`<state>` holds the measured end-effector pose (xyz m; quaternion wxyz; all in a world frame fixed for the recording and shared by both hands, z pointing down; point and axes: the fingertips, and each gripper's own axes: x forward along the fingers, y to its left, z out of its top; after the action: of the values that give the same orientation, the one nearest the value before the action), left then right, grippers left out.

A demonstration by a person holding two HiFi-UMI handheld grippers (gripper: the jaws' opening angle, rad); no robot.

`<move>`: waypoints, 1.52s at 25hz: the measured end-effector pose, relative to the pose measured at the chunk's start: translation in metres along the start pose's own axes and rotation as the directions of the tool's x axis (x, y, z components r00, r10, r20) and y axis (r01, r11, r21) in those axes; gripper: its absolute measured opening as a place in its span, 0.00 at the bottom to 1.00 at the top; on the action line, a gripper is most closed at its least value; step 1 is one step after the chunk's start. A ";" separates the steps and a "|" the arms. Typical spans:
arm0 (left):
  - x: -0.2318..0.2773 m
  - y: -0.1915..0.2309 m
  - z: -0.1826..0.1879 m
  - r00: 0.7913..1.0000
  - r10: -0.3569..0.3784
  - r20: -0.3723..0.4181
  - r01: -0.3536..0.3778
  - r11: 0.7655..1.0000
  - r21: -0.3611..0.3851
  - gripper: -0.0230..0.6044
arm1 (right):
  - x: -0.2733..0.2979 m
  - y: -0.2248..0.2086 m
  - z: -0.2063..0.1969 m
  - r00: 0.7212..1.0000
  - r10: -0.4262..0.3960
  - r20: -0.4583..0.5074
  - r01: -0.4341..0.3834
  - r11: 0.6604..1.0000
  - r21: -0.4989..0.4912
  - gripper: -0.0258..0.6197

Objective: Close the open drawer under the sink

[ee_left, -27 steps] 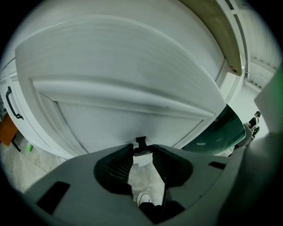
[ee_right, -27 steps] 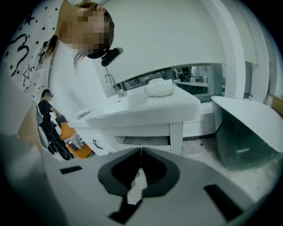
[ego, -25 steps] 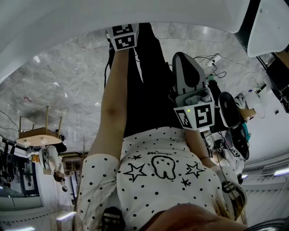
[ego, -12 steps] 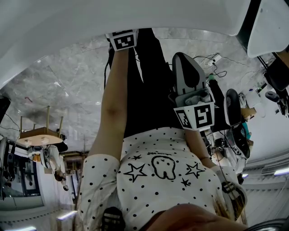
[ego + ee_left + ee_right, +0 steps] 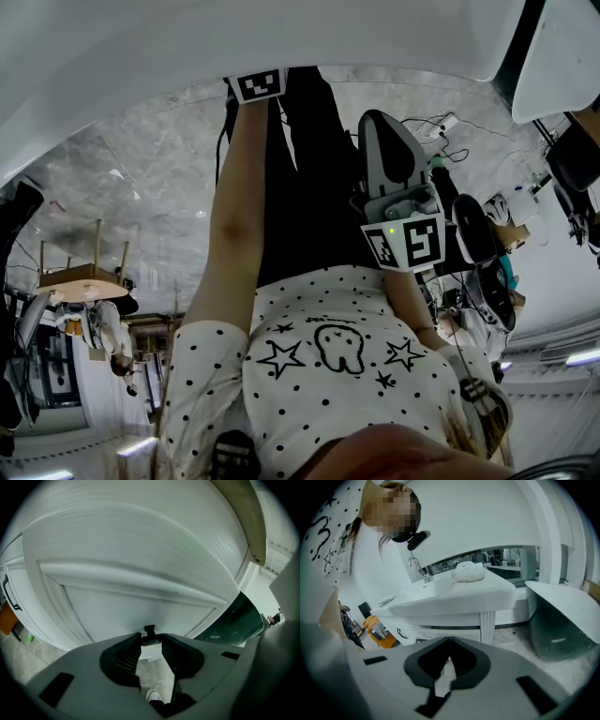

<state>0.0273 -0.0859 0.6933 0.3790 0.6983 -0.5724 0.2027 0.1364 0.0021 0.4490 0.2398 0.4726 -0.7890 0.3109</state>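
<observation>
Two grippers: left gripper (image 5: 151,637), jaws slightly apart, faces the white drawer front (image 5: 140,604) just ahead, likely to push; right gripper (image 5: 449,641) closed, idle.

The drawer front (image 5: 140,602) is filling the left gripper view's upper frame, its handle (image 5: 149,630) sitting at centre; in the right gripper view a tap (image 5: 423,573) is standing on the worktop (image 5: 454,599), centre left.

The left arm (image 5: 234,216) stretches straight out ahead, and the left gripper (image 5: 151,643) has its jaws slightly apart. The right gripper (image 5: 449,641) is tucked in close, jaws meeting tip to tip.
</observation>
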 end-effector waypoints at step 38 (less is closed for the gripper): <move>0.016 -0.008 0.030 0.991 -0.068 0.114 0.070 0.998 -0.011 0.26 | -0.006 0.003 -0.010 1.000 0.005 0.003 -0.005 1.000 -0.009 0.06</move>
<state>0.0351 -0.1184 0.6836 0.3580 0.7251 -0.5700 0.1453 0.1373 0.0143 0.4511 0.2401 0.4701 -0.7919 0.3071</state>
